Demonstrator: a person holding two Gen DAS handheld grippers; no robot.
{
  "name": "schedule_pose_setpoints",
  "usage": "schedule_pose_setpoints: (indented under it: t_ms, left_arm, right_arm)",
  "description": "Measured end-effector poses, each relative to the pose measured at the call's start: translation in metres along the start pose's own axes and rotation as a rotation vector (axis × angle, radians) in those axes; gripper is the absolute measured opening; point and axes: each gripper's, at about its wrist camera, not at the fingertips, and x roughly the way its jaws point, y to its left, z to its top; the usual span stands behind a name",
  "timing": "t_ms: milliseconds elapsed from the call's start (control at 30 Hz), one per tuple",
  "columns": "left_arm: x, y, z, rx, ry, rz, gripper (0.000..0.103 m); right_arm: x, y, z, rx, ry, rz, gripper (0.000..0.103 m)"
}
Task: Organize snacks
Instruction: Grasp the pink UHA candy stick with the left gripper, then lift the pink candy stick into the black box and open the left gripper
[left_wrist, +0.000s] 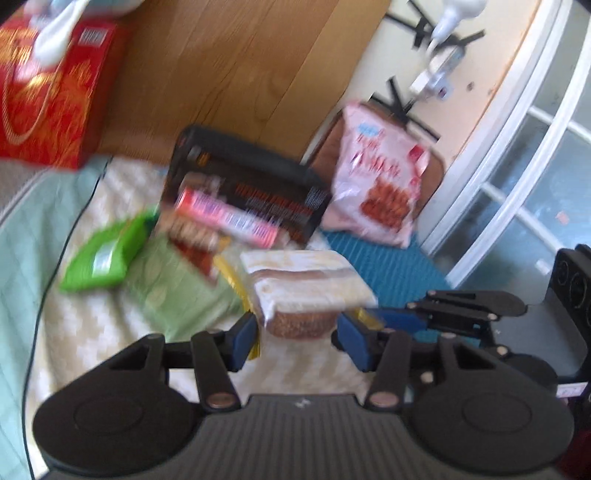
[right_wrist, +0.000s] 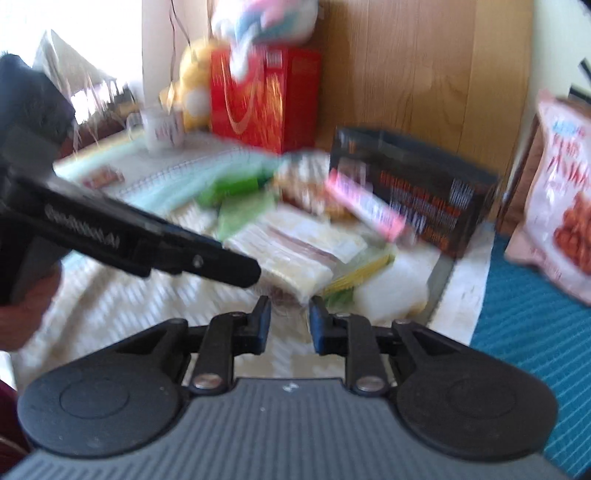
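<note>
Clear-wrapped cake pack sits pinched between left claw pads at its near end. Soft, light, crushable; film slippery, so grip low and gently. Right wrist view: right claw nips the pack's near corner.

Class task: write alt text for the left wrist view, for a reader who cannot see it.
The left gripper has its jaws closed on a clear-wrapped cake pack above a patterned cloth. Behind lie green packets, a black box and a pink bag.
</note>
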Motion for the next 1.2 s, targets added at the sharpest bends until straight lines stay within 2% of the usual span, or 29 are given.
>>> schedule_pose_setpoints:
  t_ms: [133, 300, 433, 500, 567, 633, 700, 800, 833, 967, 1100, 1167, 1200]
  left_arm:
    - [0.017, -0.012, 0.058, 0.057, -0.077, -0.005, 0.048]
    - [0.062, -0.011, 0.125, 0.084, -0.142, 0.011, 0.049]
    - [0.106, 0.002, 0.155, 0.075, -0.114, 0.033, 0.051]
    - [0.126, 0.013, 0.158, 0.05, -0.078, 0.05, 0.057]
    - [0.132, 0.025, 0.156, 0.03, -0.05, 0.067, 0.057]
    - [0.118, 0.039, 0.153, 0.02, -0.069, 0.057, 0.059]
    - [0.094, 0.055, 0.149, 0.017, -0.097, 0.062, 0.062]
    - [0.068, 0.083, 0.143, 0.0, -0.088, 0.089, 0.068]
    - [0.067, 0.092, 0.143, -0.016, -0.06, 0.094, 0.068]
    - [0.086, 0.11, 0.141, -0.082, 0.068, 0.069, 0.069]
    - [0.114, 0.103, 0.136, -0.045, 0.162, 0.09, 0.07]
    - [0.124, 0.101, 0.133, -0.043, 0.184, 0.08, 0.07]
    - [0.129, 0.1, 0.131, -0.047, 0.195, 0.074, 0.069]
  right_arm:
    - [-0.004, -0.023, 0.04, -0.021, -0.114, -0.067, 0.025]
    - [0.031, -0.067, 0.087, 0.001, -0.172, -0.168, 0.025]
    - [0.068, -0.109, 0.113, 0.083, -0.142, -0.185, 0.025]
    - [0.09, -0.129, 0.111, 0.138, -0.087, -0.164, 0.03]
    - [0.103, -0.145, 0.101, 0.204, -0.031, -0.142, 0.032]
    - [0.097, -0.152, 0.09, 0.242, -0.054, -0.151, 0.032]
    - [0.076, -0.154, 0.077, 0.294, -0.117, -0.136, 0.032]
    - [0.043, -0.152, 0.048, 0.381, -0.188, -0.042, 0.035]
    - [0.041, -0.149, 0.04, 0.406, -0.178, -0.008, 0.039]
    - [0.065, -0.137, 0.013, 0.5, -0.037, 0.082, 0.039]
    - [0.093, -0.128, 0.013, 0.493, 0.032, 0.074, 0.039]
    - [0.107, -0.126, 0.02, 0.463, 0.056, 0.046, 0.042]
    - [0.112, -0.126, 0.022, 0.449, 0.064, 0.029, 0.048]
